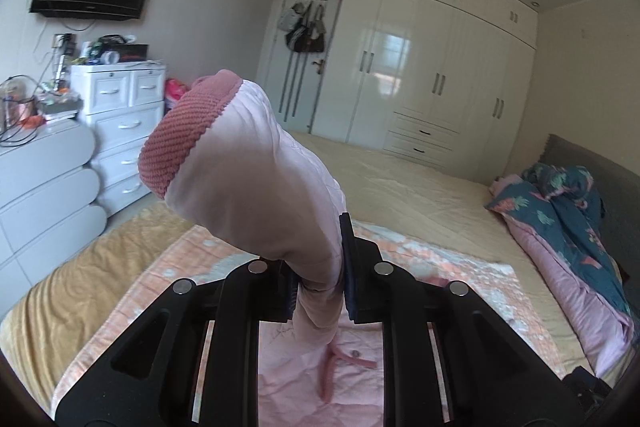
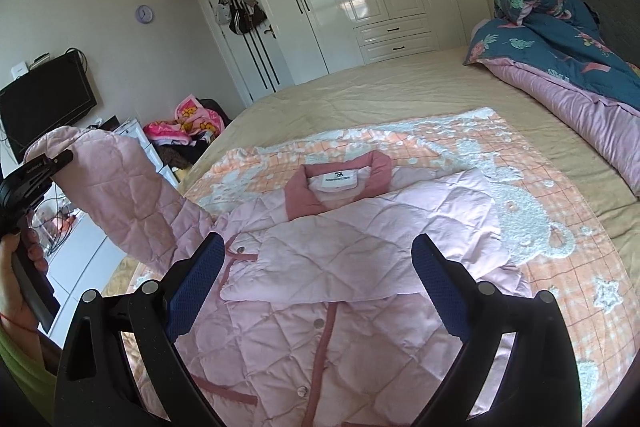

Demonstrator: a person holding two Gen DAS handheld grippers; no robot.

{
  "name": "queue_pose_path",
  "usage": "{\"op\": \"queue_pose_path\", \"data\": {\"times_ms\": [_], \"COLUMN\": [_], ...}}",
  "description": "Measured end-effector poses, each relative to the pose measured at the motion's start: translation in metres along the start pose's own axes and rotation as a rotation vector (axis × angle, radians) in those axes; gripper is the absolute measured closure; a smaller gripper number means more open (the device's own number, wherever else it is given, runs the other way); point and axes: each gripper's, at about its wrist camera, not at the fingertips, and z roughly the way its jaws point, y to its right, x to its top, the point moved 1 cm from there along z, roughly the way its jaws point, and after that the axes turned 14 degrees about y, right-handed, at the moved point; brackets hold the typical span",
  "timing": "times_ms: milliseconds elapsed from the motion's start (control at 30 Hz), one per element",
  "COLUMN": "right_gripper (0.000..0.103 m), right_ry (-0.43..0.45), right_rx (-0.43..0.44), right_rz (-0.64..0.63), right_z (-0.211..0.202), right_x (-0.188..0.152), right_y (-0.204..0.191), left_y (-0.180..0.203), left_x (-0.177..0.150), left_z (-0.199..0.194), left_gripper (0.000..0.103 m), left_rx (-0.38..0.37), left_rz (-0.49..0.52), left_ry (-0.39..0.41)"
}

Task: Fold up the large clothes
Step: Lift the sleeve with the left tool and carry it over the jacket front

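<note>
No text legible anywhere. On the white neck label (image 2: 339, 179) inside the collar (image 2: 310, 201) of the pink jacket (image 2: 320, 307), only a small dark logo above one line of print, too small to read.

The pink quilted jacket (image 2: 320, 267) lies on the orange checked blanket (image 2: 540, 227) spread across the beige bed (image 2: 360, 87). Its left sleeve (image 2: 120, 195) is raised toward the bed's left edge. A rolled blue-and-pink duvet (image 2: 560, 59) lies far right, beside the headboard.

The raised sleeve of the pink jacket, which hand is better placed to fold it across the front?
Probably left: the left gripper is already clamped on the sleeve. The right gripper hangs open over the jacket, holding nothing.
</note>
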Motion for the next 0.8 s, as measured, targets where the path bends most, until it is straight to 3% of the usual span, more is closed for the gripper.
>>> {"op": "queue_pose_path", "data": {"times_ms": [500,800], "right_gripper": [0.009,0.009], "right_ry": [0.024,0.031], "right_rx": [-0.053,-0.106], "right_rz": [0.068,0.126], "right_z": [-0.019,-0.027], "right_x": [-0.003,-0.009], "right_y": [0.054,0.094], "left_y": [0.093,0.151], "left_x": [-0.041,-0.093], "left_z": [0.010,0.016], "left_gripper": [0.093,0.093], "left_rx": [-0.161,-0.257], "left_rz": [0.123,0.220], "left_ry": [-0.065,-0.126]}}
